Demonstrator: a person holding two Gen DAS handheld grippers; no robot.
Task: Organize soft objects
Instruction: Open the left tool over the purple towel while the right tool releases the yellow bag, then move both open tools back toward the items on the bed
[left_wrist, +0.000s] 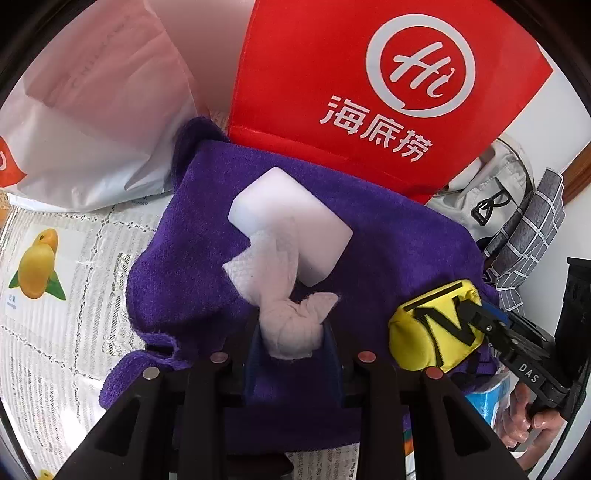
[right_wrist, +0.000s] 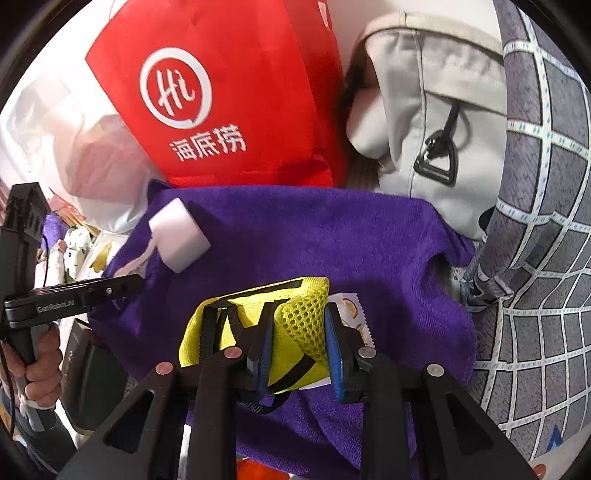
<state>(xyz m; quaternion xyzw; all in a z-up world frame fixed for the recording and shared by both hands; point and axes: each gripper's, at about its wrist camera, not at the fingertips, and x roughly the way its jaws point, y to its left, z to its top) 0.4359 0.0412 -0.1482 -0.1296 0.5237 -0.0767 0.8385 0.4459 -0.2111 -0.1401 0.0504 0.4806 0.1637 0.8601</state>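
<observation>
The left hand-held gripper (left_wrist: 291, 339) pinches a knotted white cloth (left_wrist: 284, 314) over the purple towel (left_wrist: 207, 258), beside the sponge (left_wrist: 291, 221); the right hand-held gripper (right_wrist: 299, 350) clamps a yellow pouch (right_wrist: 255, 325). Lower both onto bare towel, apart, before opening.

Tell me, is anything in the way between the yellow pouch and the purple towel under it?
Nothing visible is. The right gripper holds the yellow pouch just over the purple towel. A small printed packet lies beside the pouch, and the white sponge sits off to the left.
</observation>
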